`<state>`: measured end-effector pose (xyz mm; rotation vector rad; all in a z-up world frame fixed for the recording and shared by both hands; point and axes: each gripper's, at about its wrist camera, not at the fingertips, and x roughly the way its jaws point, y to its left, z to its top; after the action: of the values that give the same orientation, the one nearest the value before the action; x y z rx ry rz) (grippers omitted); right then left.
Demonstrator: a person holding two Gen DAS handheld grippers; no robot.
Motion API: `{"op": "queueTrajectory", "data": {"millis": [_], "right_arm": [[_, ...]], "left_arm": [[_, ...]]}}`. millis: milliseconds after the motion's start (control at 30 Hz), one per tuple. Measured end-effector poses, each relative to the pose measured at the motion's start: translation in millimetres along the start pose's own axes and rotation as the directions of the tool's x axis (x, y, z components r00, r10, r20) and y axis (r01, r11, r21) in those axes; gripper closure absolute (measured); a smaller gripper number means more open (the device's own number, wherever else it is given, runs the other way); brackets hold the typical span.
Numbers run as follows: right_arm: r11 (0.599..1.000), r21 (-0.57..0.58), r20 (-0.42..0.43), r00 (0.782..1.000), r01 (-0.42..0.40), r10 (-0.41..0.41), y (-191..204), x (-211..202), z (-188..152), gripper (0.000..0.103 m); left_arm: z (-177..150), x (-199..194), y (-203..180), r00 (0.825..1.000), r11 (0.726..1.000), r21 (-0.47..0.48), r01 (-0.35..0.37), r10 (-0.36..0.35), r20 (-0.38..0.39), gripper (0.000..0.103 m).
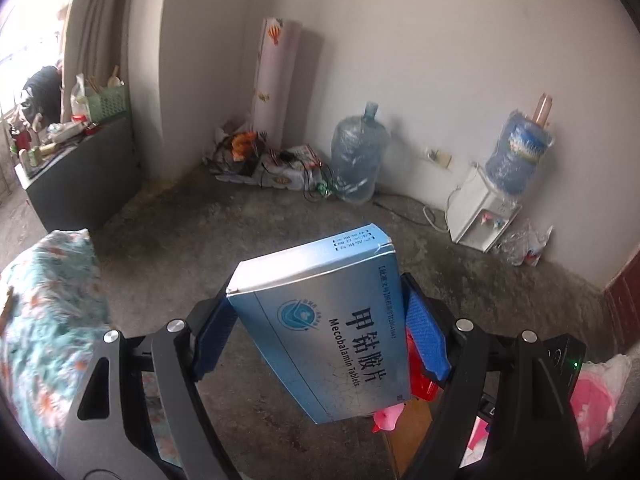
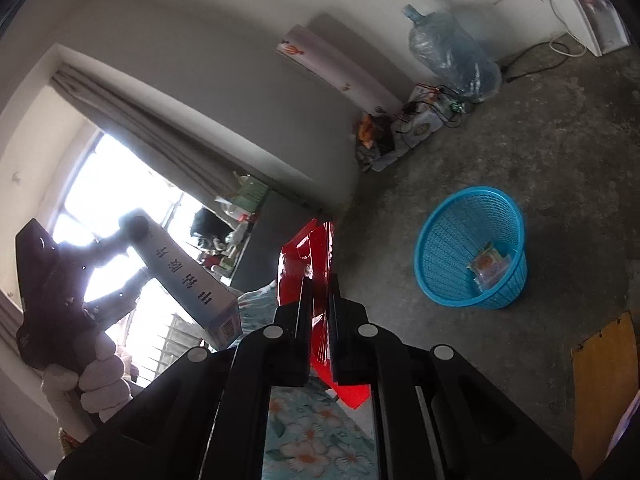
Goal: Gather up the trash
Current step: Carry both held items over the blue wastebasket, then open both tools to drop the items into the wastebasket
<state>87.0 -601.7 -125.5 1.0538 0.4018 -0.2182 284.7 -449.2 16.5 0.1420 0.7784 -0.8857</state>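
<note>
**Two light bits of rubbish, both in hand**

The left gripper (image 1: 320,332) has its jaws clamped across the width of a blue tablet box (image 1: 332,320): light card, stiff but crushable, best held by its narrow sides as here. The right gripper (image 2: 320,312) has its jaws pinched nearly together on a red foil wrapper (image 2: 310,256), thin, floppy and probably slick. The blue basket (image 2: 440,240) stands on the floor nearby, one packet already inside.

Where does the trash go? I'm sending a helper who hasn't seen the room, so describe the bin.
Start from the big water jug standing against the wall, then come out across the bare concrete floor. There sits a basket, alone, with a small packet already inside. It is the only bright blue, round, open-weave plastic thing on the floor.
</note>
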Motion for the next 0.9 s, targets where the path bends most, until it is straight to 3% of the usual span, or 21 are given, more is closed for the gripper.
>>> {"op": "queueTrajectory", "data": {"millis": [133, 300, 333, 367, 433, 533, 600, 800, 900], "right_arm": [[0.996, 0.060, -0.052, 0.997, 0.068, -0.065, -35, 41, 22, 0.096], [0.985, 0.090, -0.103, 0.985, 0.150, -0.141, -68, 97, 60, 0.091], [0.978, 0.087, -0.112, 0.978, 0.189, -0.179, -78, 112, 69, 0.077], [0.971, 0.084, -0.112, 0.970, 0.224, -0.214, -85, 120, 73, 0.054], [0.954, 0.085, -0.127, 0.952, 0.289, -0.277, -104, 139, 78, 0.048], [0.929, 0.098, -0.134, 0.929, 0.358, -0.344, -117, 141, 71, 0.048], [0.934, 0.103, -0.113, 0.937, 0.343, -0.332, -117, 132, 63, 0.048], [0.936, 0.031, -0.014, 0.937, 0.351, -0.350, -82, 92, 36, 0.048], [0.938, -0.051, 0.051, 0.939, 0.344, -0.341, -42, 69, 28, 0.048]], "left_arm": [[3, 68, -13, 0.999, 0.999, 0.036, -0.034, 0.035, -0.038, 0.029], [16, 142, -8, 0.995, 0.999, -0.028, -0.042, 0.040, -0.089, 0.027], [18, 154, -9, 0.995, 0.998, -0.035, -0.056, 0.053, -0.088, 0.020], [20, 159, -9, 0.994, 0.997, -0.033, -0.065, 0.062, -0.087, 0.018], [24, 171, -5, 0.992, 0.993, -0.036, -0.108, 0.106, -0.074, 0.018], [23, 171, 5, 0.991, 0.986, -0.106, -0.126, 0.119, -0.066, 0.018], [19, 163, 11, 0.994, 0.987, -0.130, -0.093, 0.084, -0.070, 0.018], [18, 103, 8, 0.999, 0.998, -0.042, -0.041, 0.042, 0.018, 0.018], [20, 57, 9, 0.996, 0.997, -0.040, -0.068, 0.070, 0.058, 0.018]]}}
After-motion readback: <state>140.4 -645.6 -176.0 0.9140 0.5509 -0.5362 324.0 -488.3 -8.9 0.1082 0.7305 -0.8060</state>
